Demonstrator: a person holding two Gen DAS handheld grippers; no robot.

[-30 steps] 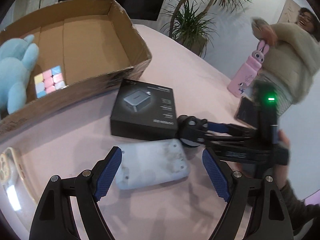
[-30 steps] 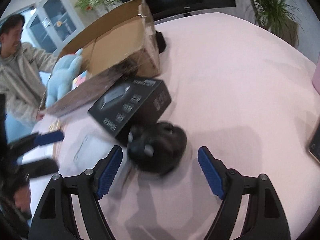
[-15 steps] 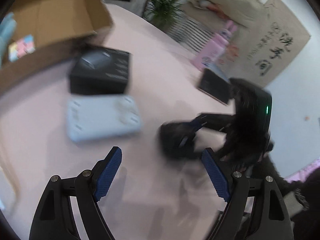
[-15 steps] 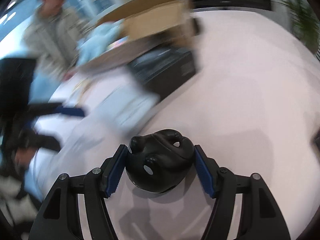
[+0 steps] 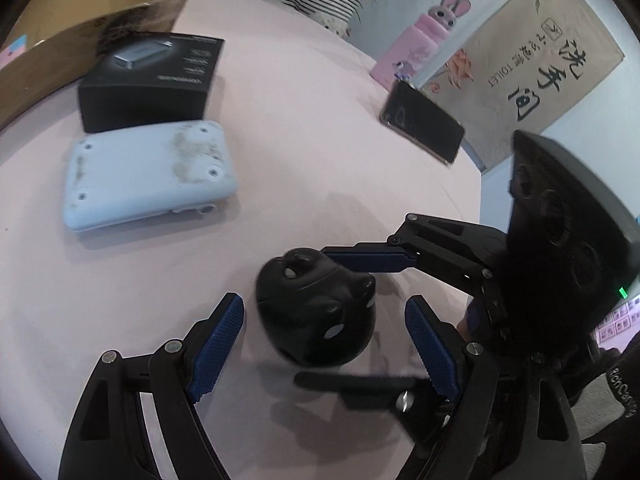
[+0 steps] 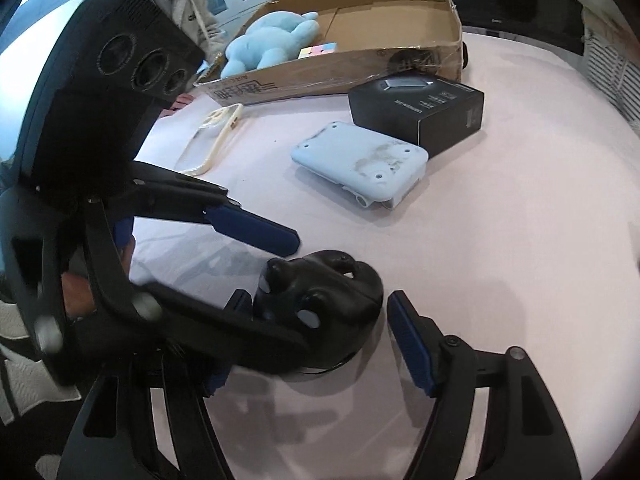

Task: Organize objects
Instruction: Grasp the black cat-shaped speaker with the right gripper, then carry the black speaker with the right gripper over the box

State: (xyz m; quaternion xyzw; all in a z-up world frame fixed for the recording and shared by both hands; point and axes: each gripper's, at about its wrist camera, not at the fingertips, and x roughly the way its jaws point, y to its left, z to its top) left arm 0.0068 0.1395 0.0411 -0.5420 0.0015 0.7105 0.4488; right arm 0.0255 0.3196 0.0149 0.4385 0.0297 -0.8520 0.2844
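A black rounded gadget (image 5: 316, 312) lies on the pink table; it also shows in the right wrist view (image 6: 320, 308). My left gripper (image 5: 324, 340) is open with its blue pads on either side of the gadget, not touching it. My right gripper (image 6: 320, 332) is around the gadget from the other side; its right pad stands slightly off it and its left pad is partly hidden by the left gripper's finger. A pale blue flat device (image 5: 148, 172) and a black product box (image 5: 150, 80) lie beyond.
An open cardboard box (image 6: 452, 24) holds a blue plush toy (image 6: 268, 44) and a pastel cube (image 6: 318, 50). A cream phone case (image 6: 216, 136) lies left. A dark phone (image 5: 422, 122) and a pink bunny case (image 5: 416, 48) sit near the far table edge. A person stands behind the box.
Both grippers have swung together over the black gadget. My right gripper closed around it half a second ago and has since eased apart a little. My left gripper moved from the blue device to the gadget.
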